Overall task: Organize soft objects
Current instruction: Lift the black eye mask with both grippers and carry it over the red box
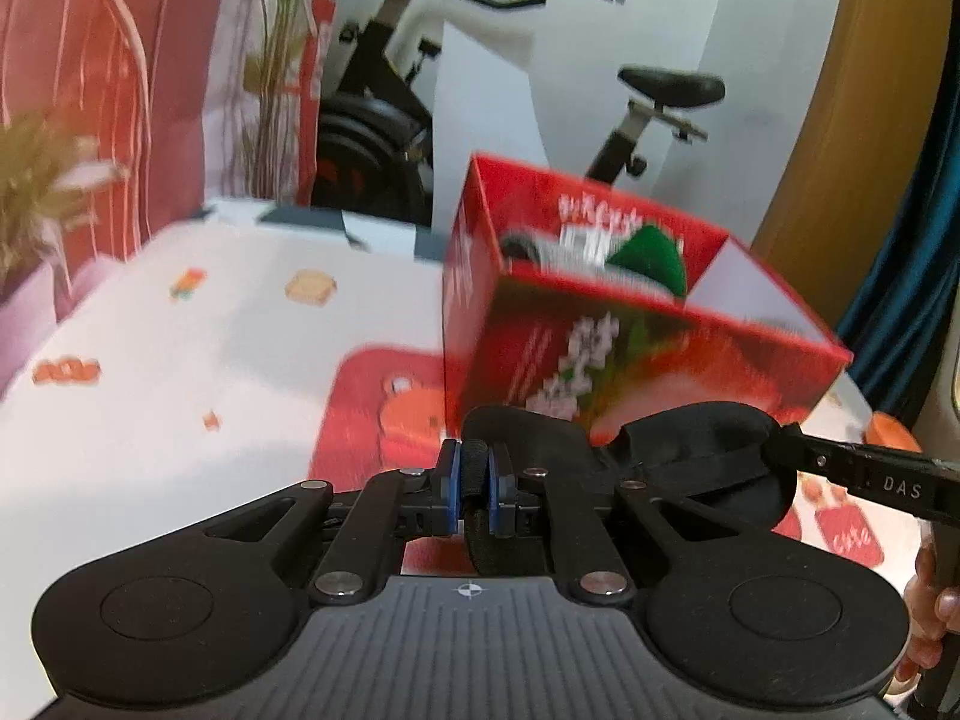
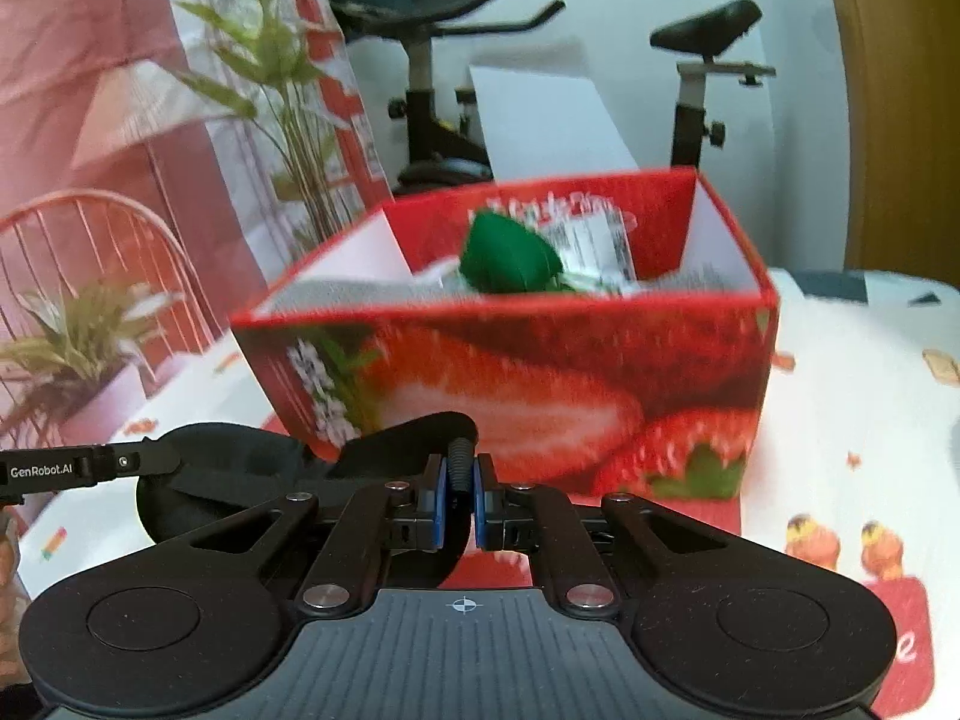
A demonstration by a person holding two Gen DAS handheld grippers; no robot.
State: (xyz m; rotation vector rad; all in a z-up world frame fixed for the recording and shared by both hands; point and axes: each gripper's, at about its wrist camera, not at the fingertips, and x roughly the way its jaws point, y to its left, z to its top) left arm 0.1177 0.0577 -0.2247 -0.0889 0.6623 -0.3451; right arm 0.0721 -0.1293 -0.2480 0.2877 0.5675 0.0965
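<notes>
Landmark: strawberry box [image 1: 630, 354], open-topped on the table [image 1: 198, 348]; a green item [image 1: 651, 258] is already inside.

Left of the box front, your left hand-held gripper [image 1: 475, 483] is clamped shut on the black strap of a black eye mask [image 1: 678, 450]. Right of it, your right hand-held gripper [image 2: 461, 495] is pinched shut on the mask's other end. The mask hangs between them, just before the box's near wall and below its rim.

Risk: the thin strap slips from the pads; the sagging mask snags the rim and tips the box.
</notes>
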